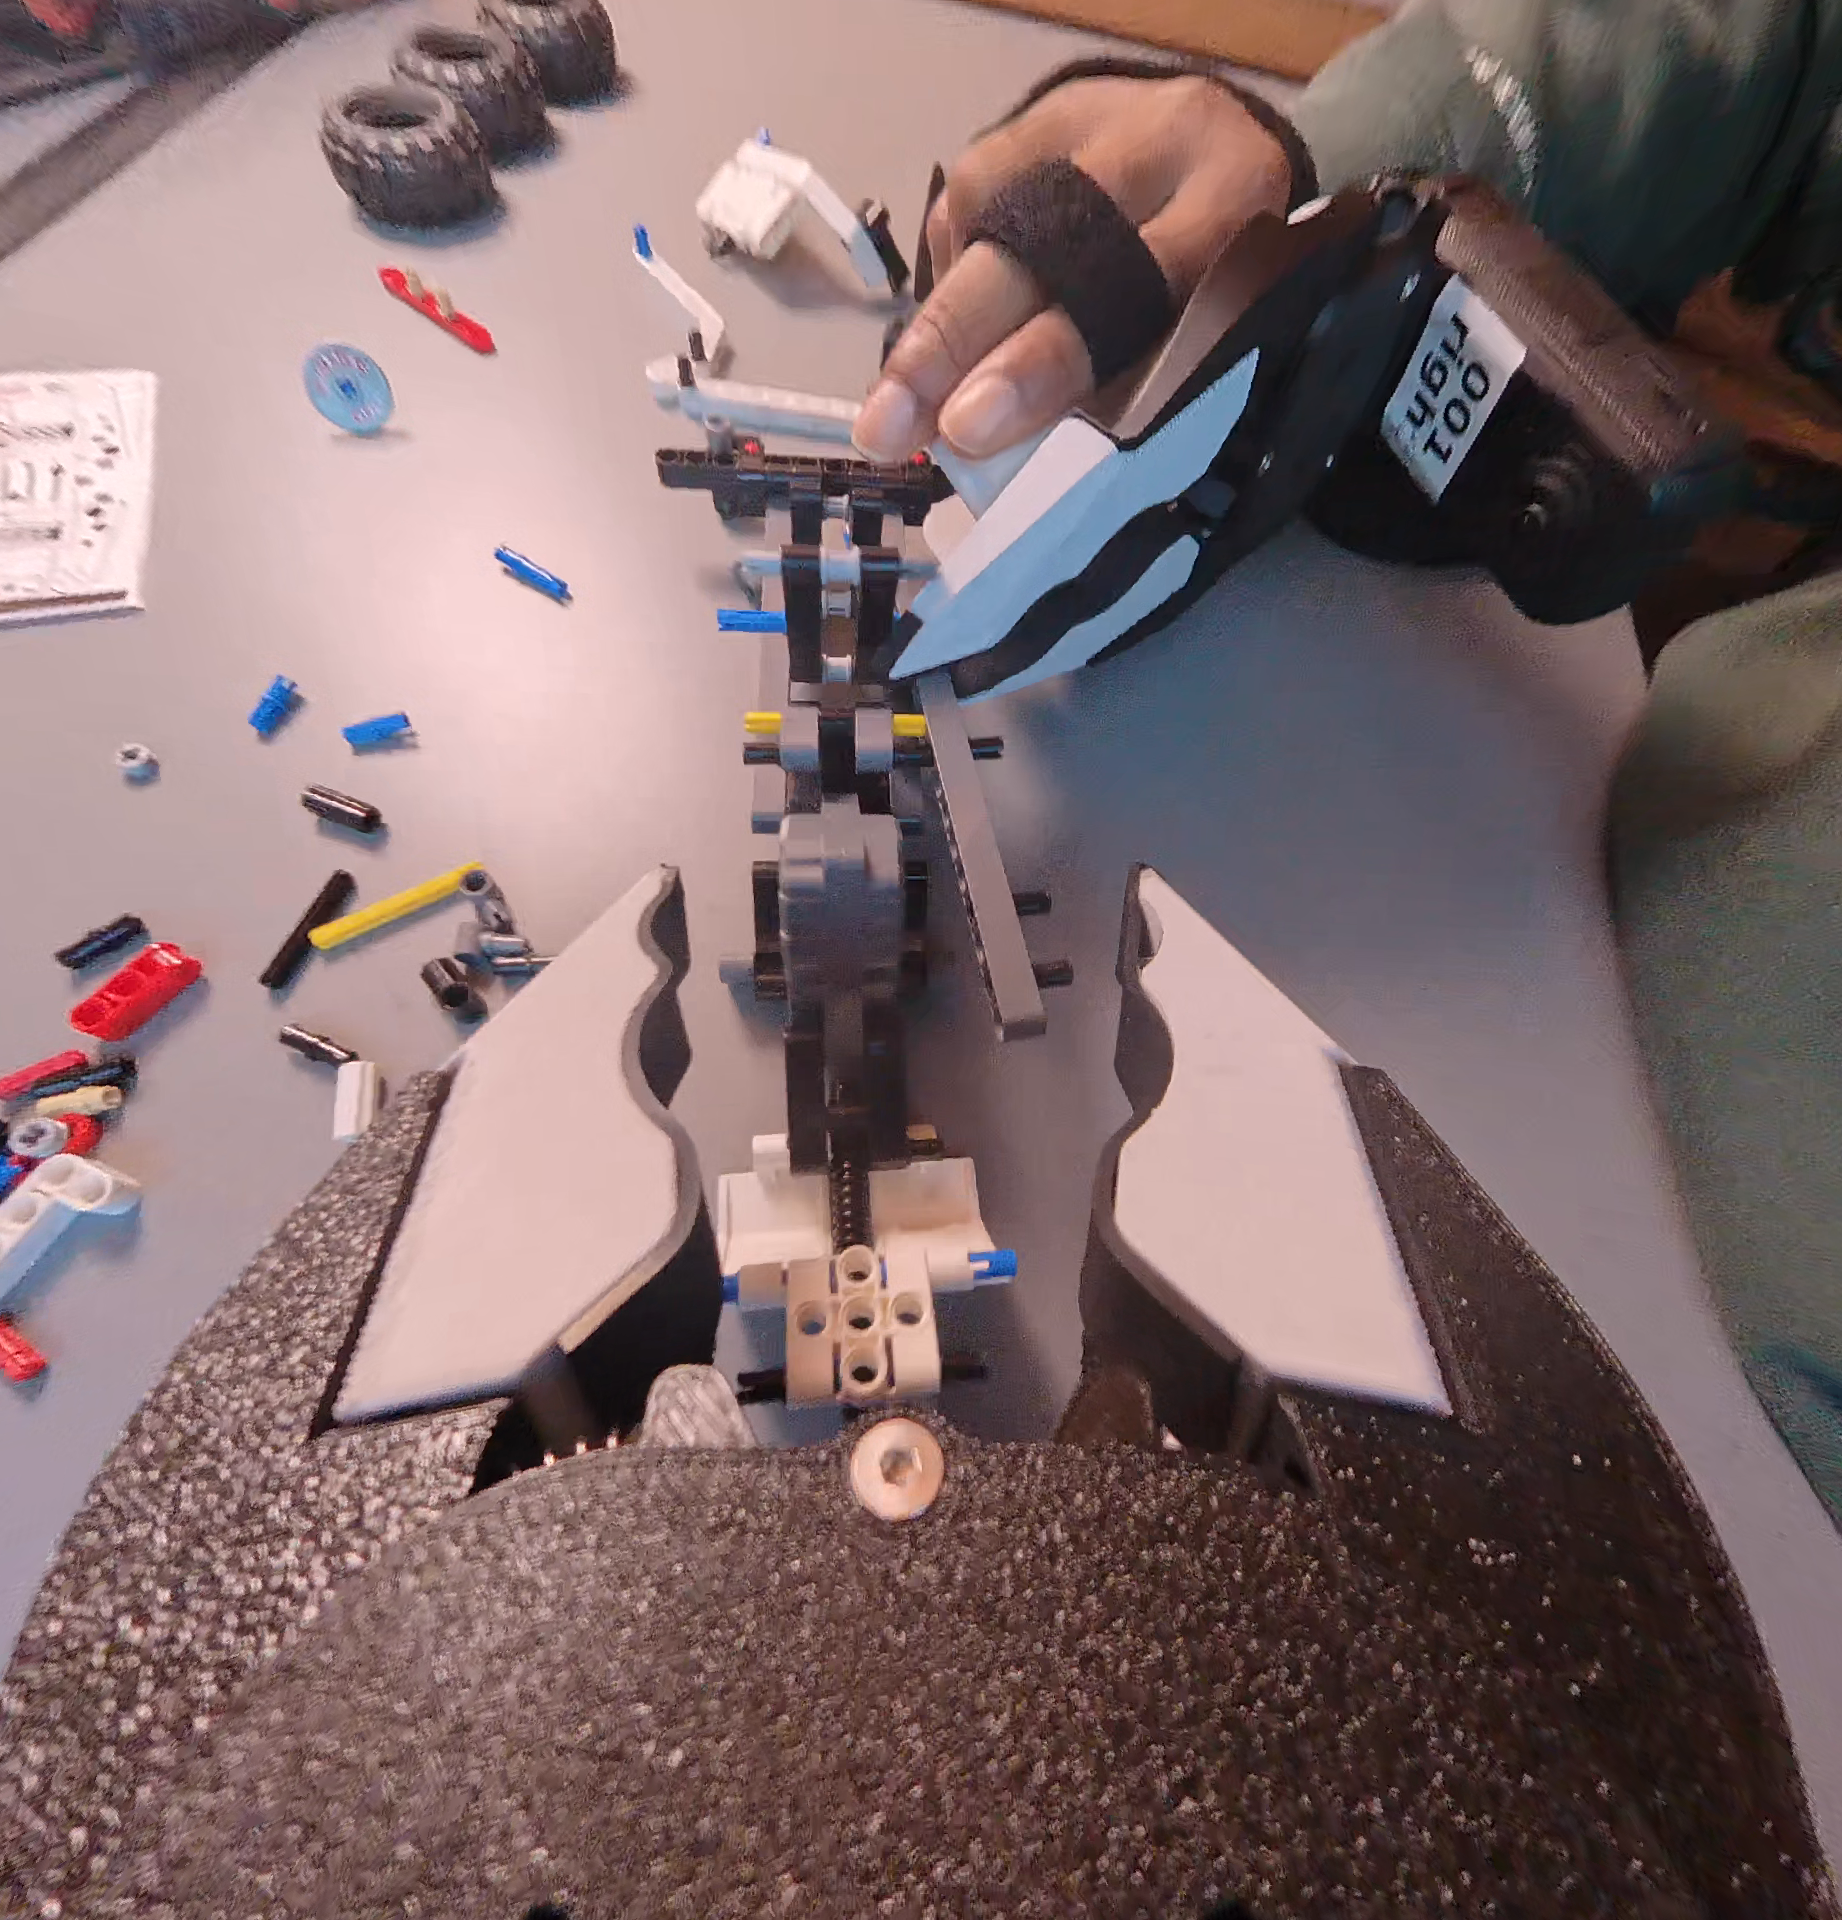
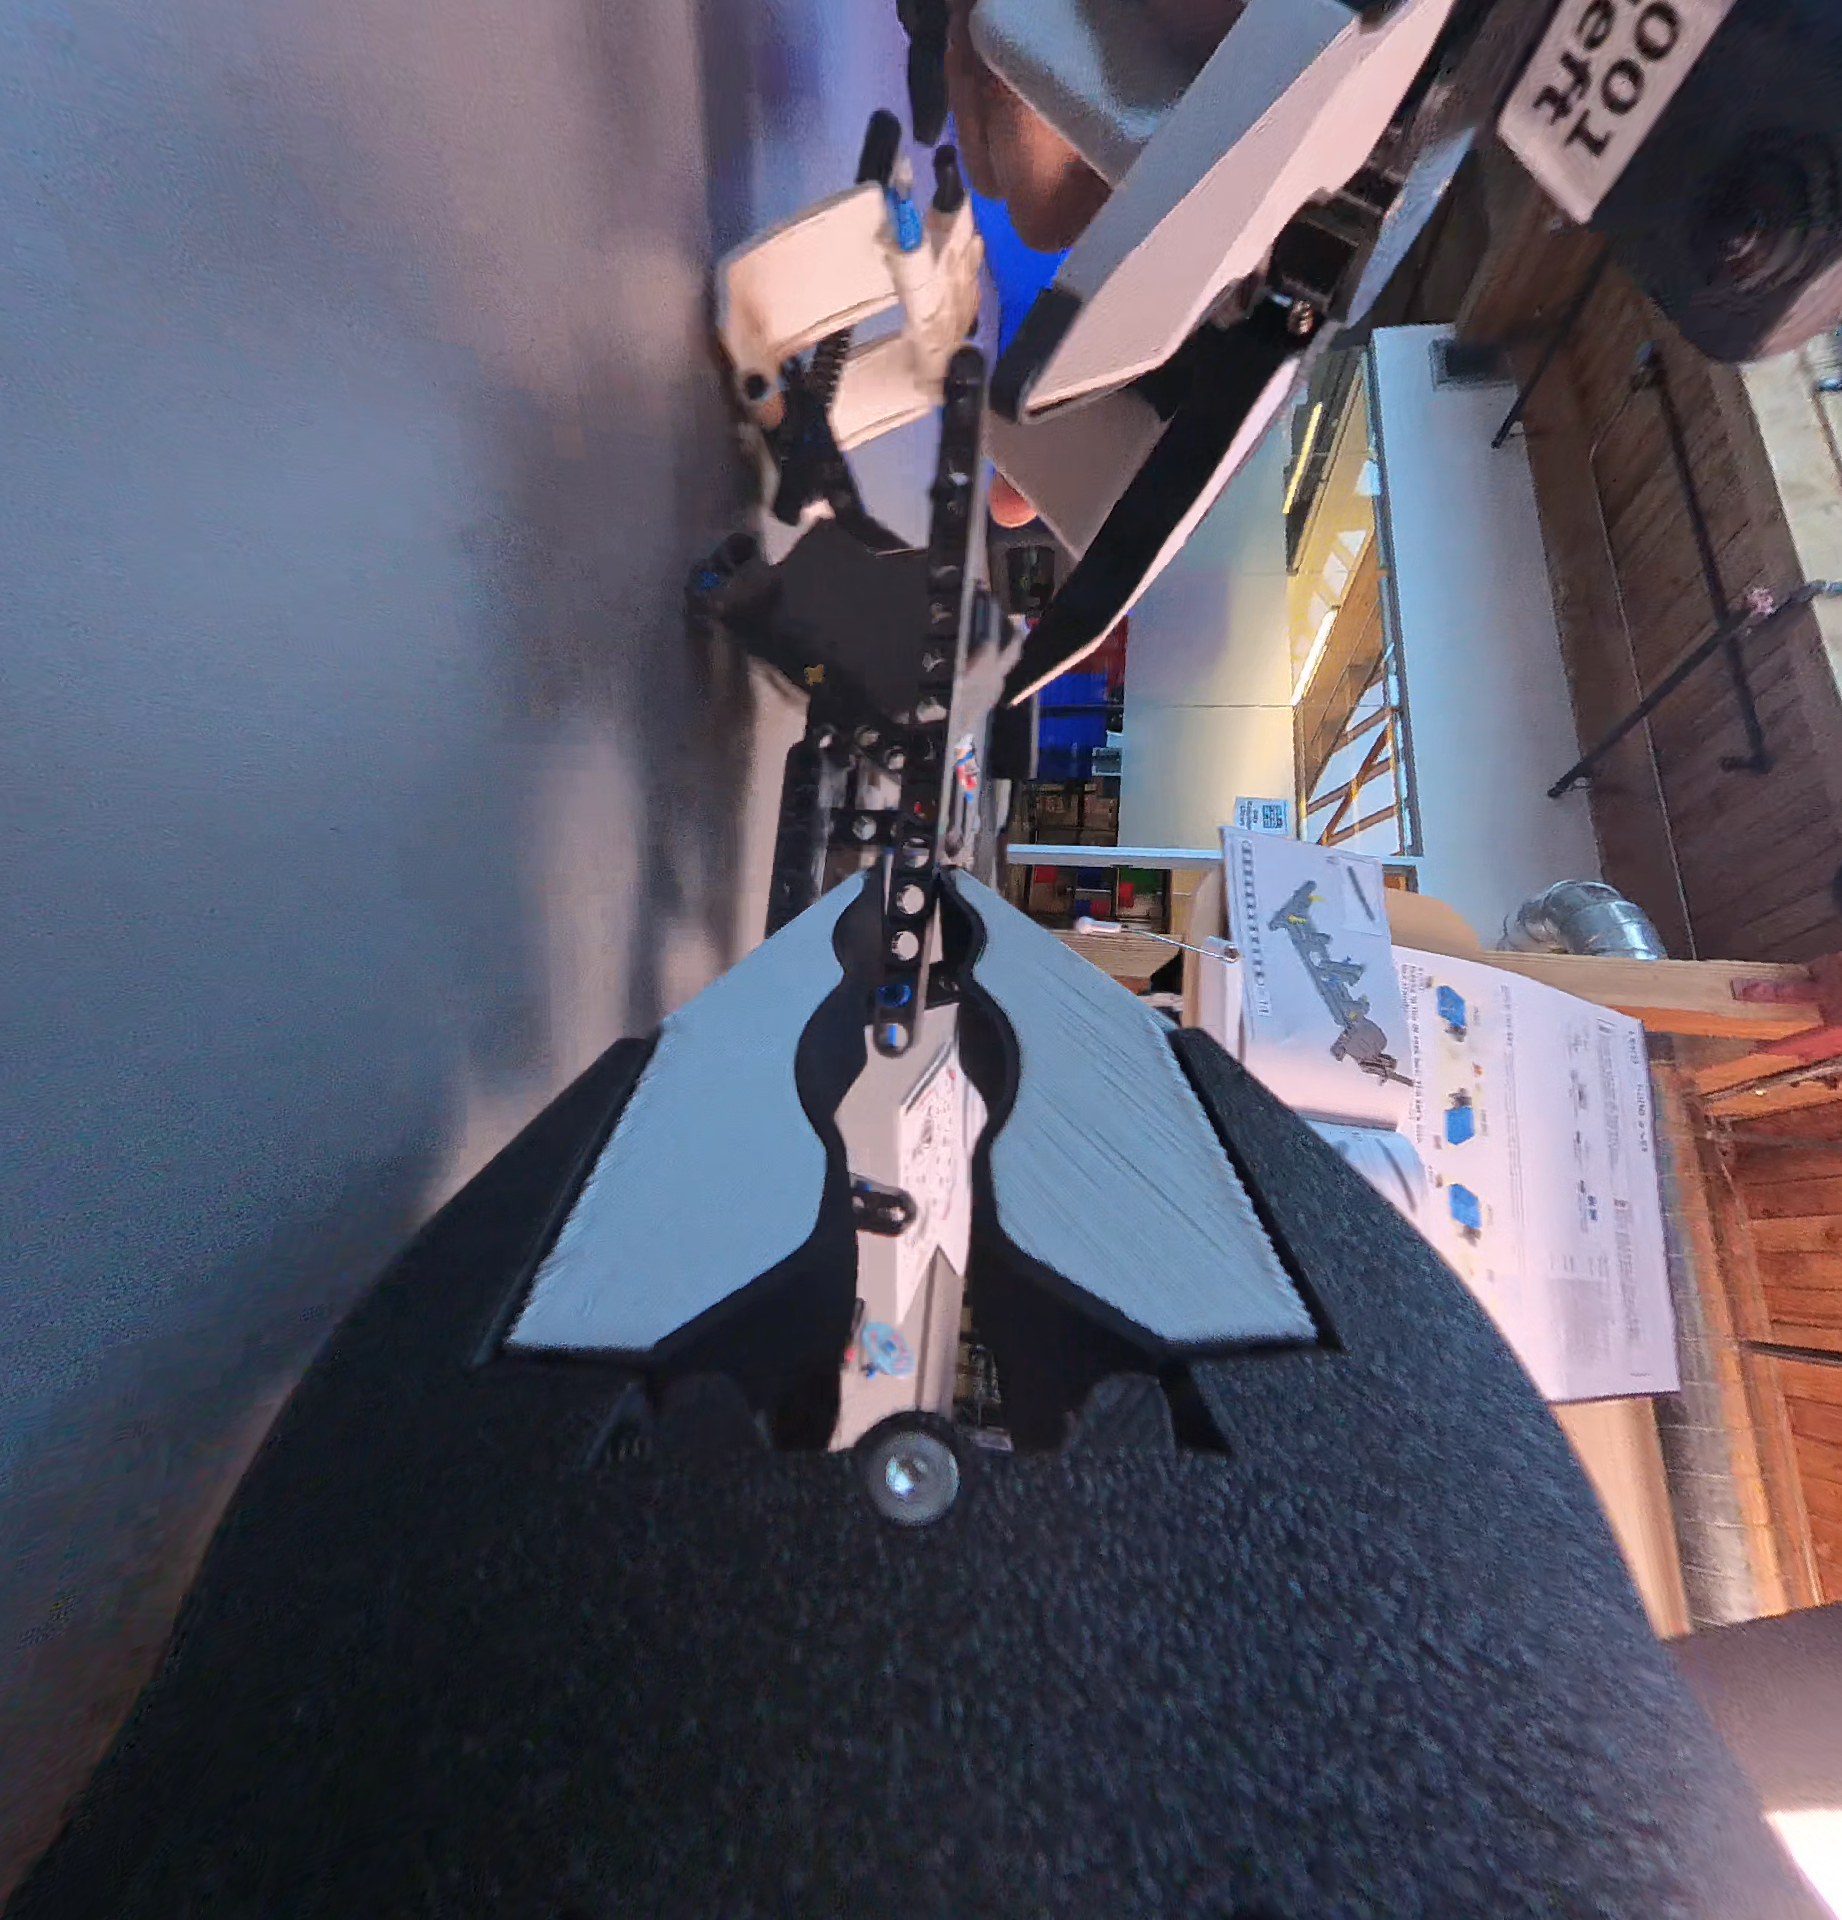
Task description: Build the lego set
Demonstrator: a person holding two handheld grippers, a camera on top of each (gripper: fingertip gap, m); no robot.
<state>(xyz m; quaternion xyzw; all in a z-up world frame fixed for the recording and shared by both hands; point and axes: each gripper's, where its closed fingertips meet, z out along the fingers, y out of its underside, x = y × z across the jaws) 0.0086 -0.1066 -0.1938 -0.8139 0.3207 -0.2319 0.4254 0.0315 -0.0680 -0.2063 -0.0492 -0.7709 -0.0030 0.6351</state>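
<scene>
The long black and grey lego chassis (image 1: 839,935) lies on the grey table (image 1: 1312,831), with its white end (image 1: 855,1226) nearest me. My left gripper (image 1: 901,883) is open, one finger on each side of the chassis, apart from it. My right gripper (image 1: 948,665) reaches in from the upper right and is shut on a long dark grey beam (image 1: 984,883) that lies along the chassis's right side, by its black pins. In the right wrist view my right gripper (image 2: 912,883) pinches that holed beam (image 2: 943,644) near its end. The left gripper (image 2: 1156,312) shows above it.
Loose red, blue, black and yellow pieces (image 1: 117,997) lie scattered at the left. Three black tyres (image 1: 460,114) stand at the back left, near a white subassembly (image 1: 792,208) and a blue disc (image 1: 348,387). A printed sheet (image 1: 44,499) lies at far left. An instruction booklet (image 2: 1468,1143) stands behind. A hand's fingers (image 1: 927,405) touch the chassis's far end. Across from one pair of fingers to the other is roughly 6 cm. About 20 cm separates my right fingertips from the blue disc (image 1: 348,387).
</scene>
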